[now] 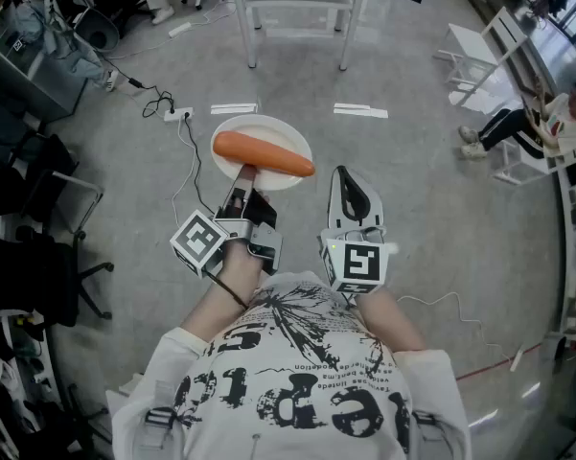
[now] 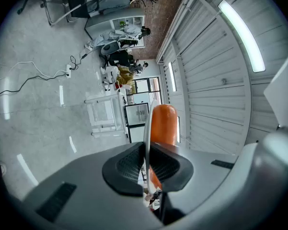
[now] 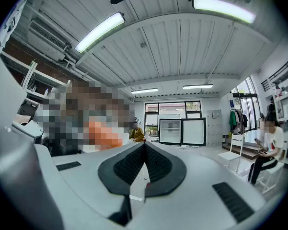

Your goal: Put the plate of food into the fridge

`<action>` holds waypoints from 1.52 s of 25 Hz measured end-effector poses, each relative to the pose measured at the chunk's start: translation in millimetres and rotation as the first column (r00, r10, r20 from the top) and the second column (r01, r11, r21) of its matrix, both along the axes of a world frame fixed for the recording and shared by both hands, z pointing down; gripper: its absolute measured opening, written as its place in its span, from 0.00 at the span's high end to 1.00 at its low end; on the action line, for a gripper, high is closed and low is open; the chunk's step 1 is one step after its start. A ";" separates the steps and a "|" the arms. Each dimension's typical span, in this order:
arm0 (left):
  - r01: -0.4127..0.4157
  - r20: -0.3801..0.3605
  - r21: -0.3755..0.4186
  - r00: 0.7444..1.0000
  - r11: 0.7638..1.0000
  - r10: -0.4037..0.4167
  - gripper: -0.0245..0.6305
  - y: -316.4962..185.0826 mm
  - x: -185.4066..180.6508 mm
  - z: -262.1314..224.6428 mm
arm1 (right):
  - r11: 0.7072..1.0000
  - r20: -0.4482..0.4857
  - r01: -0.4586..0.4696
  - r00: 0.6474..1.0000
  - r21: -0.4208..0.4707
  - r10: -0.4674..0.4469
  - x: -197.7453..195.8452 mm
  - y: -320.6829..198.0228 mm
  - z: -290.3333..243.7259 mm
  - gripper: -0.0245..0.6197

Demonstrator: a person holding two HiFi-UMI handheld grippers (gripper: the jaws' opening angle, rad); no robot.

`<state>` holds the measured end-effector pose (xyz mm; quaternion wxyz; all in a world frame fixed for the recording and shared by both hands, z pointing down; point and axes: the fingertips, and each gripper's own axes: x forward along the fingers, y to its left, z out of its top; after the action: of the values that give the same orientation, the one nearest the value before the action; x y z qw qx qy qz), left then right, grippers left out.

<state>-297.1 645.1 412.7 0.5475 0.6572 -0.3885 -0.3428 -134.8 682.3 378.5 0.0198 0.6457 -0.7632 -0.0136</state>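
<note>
Left tongs clamp the plate rim, carrot aboard, held over the floor; right tongs closed, empty. Carrying step: next, keep it level, reach the fridge, open its door.

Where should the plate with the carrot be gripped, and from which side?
Its thin rim at the near edge, coming in level from the person's side. The plate is flat and the carrot lies across its middle, leaving only the rim free. The left gripper is shut there.
</note>
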 end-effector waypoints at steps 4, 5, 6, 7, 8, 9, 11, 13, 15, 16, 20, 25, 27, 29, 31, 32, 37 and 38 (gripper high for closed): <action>-0.009 -0.010 0.021 1.000 1.000 0.009 0.91 6.1 11.8 -5.5 | 1.000 0.004 0.001 1.000 -0.002 -0.001 8.8 6.4 0.7 0.96; -0.008 -0.008 0.016 1.000 1.000 0.009 0.91 5.9 11.3 -4.6 | 1.000 0.007 0.001 1.000 0.000 -0.001 8.8 6.5 0.3 0.96; -0.006 -0.004 0.009 1.000 1.000 0.006 0.91 5.3 9.9 -3.2 | 1.000 0.013 0.001 1.000 0.002 -0.001 8.4 6.3 -0.6 0.96; -0.005 -0.004 0.004 1.000 1.000 0.005 0.91 4.7 9.2 -2.4 | 1.000 0.024 0.000 1.000 0.007 0.000 8.4 6.5 -1.9 0.96; -0.005 -0.008 0.004 1.000 1.000 0.005 0.91 4.8 10.4 -2.8 | 1.000 0.037 -0.001 0.999 0.012 0.001 9.8 7.8 -3.2 0.96; -0.006 -0.015 0.006 1.000 1.000 0.006 0.91 6.2 13.9 -3.5 | 1.000 0.047 -0.003 0.999 0.018 0.002 12.9 10.4 -4.2 0.96; -0.009 -0.014 0.007 1.000 1.000 0.009 0.91 11.9 24.1 -1.7 | 1.000 0.054 -0.007 0.999 0.025 0.006 22.9 17.4 -4.5 0.96; -0.013 -0.001 0.002 1.000 1.000 0.013 0.91 17.1 34.3 2.1 | 1.000 0.052 -0.010 0.999 0.026 0.008 33.7 23.1 -3.3 0.96; -0.017 -0.006 0.004 1.000 1.000 0.017 0.91 20.4 45.6 2.7 | 1.000 0.051 -0.013 0.999 0.023 0.011 44.3 26.8 -0.9 0.96; -0.018 -0.009 0.004 1.000 1.000 0.018 0.91 21.9 50.9 3.5 | 1.000 0.051 -0.015 0.999 0.021 0.014 49.9 28.4 0.8 0.96; -0.025 -0.021 0.001 0.999 1.000 0.025 0.91 25.8 69.9 6.9 | 0.999 0.057 -0.022 0.998 0.026 0.020 72.3 33.0 4.9 0.96; -0.027 -0.009 -0.008 1.000 1.000 0.027 0.91 29.2 85.9 10.9 | 0.999 0.082 -0.003 0.997 0.053 -0.001 92.0 41.4 -0.4 0.96; -0.026 -0.003 -0.006 1.000 1.000 0.026 0.91 30.0 90.1 9.3 | 0.998 0.084 -0.002 0.996 0.059 -0.003 98.7 42.1 -2.0 0.96; -0.025 0.002 -0.004 1.000 1.000 0.025 0.91 29.6 92.1 6.9 | 0.998 0.096 -0.008 0.995 0.060 0.002 104.9 40.0 -3.4 0.96; -0.024 0.014 -0.009 1.000 1.000 0.024 0.91 26.9 91.3 8.0 | 0.998 0.111 -0.020 0.994 0.061 0.013 110.7 35.8 -4.0 0.96; -0.025 0.017 -0.012 1.000 1.000 0.025 0.91 24.5 90.9 8.8 | 0.998 0.117 -0.026 0.993 0.061 0.018 112.7 33.2 -3.7 0.96; -0.049 0.003 -0.009 0.999 0.999 0.049 0.91 0.9 89.5 9.0 | 0.998 0.121 -0.040 0.992 0.049 0.034 108.4 14.1 1.6 0.96; -0.057 0.000 -0.010 0.998 0.998 0.057 0.91 -6.4 89.9 9.9 | 0.998 0.118 -0.042 0.992 0.046 0.036 106.6 8.1 2.5 0.96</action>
<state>-207.2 638.7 422.6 0.5602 0.6653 -0.3715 -0.3248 -28.1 690.3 381.1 -0.0405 0.6604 -0.7498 0.0061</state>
